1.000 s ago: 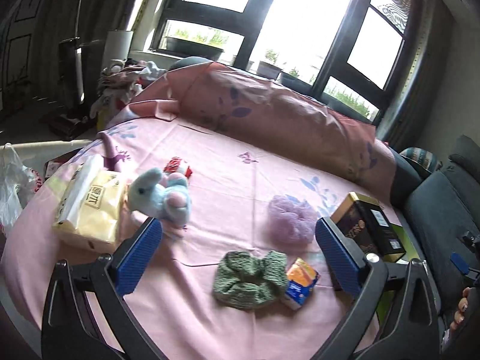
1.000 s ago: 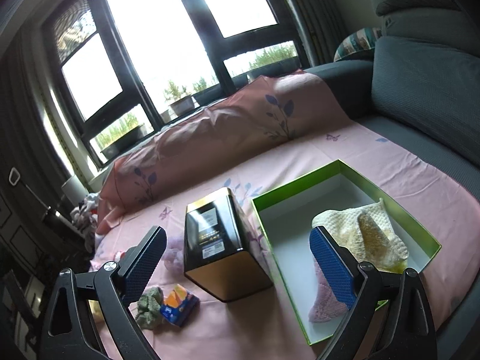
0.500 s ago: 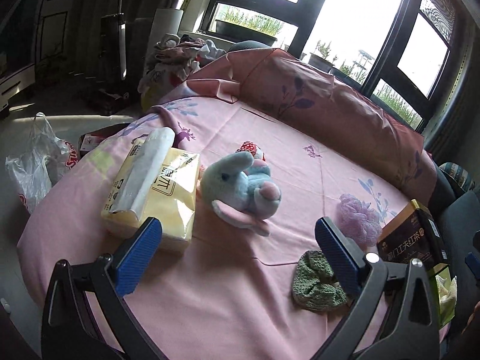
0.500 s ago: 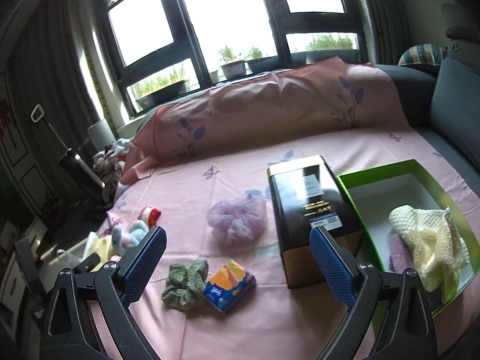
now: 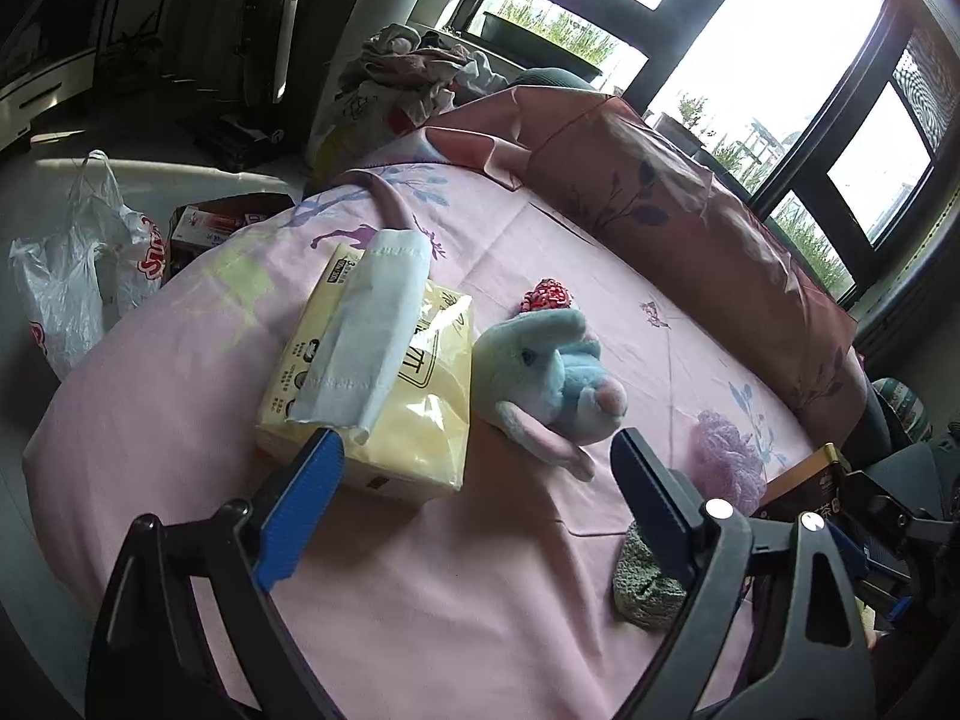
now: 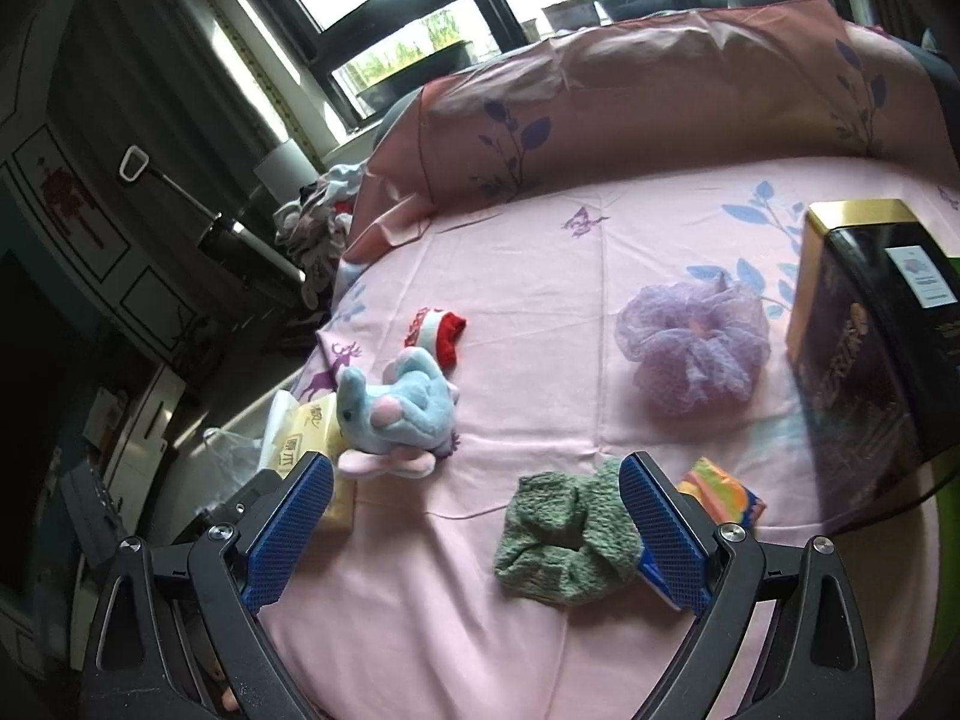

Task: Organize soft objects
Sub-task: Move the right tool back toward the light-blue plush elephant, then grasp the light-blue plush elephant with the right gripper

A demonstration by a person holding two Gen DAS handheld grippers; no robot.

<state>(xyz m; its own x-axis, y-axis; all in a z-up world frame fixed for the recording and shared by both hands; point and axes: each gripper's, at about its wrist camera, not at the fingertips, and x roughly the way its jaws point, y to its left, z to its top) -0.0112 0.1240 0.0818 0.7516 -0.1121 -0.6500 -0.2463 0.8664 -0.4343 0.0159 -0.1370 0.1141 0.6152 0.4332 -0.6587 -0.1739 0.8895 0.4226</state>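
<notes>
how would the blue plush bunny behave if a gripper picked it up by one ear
The blue plush bunny would probably sag and dangle: its pink-lined ear already lies limp and flat on the pink sheet. It looks stuffed and fuzzy, so likely light and squashy, not slippery. Slumped on its side, it seems unlikely to roll.

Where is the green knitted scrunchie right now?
In the right wrist view the green scrunchie lies on the pink sheet low in the frame, beside the orange tissue pack.
</notes>
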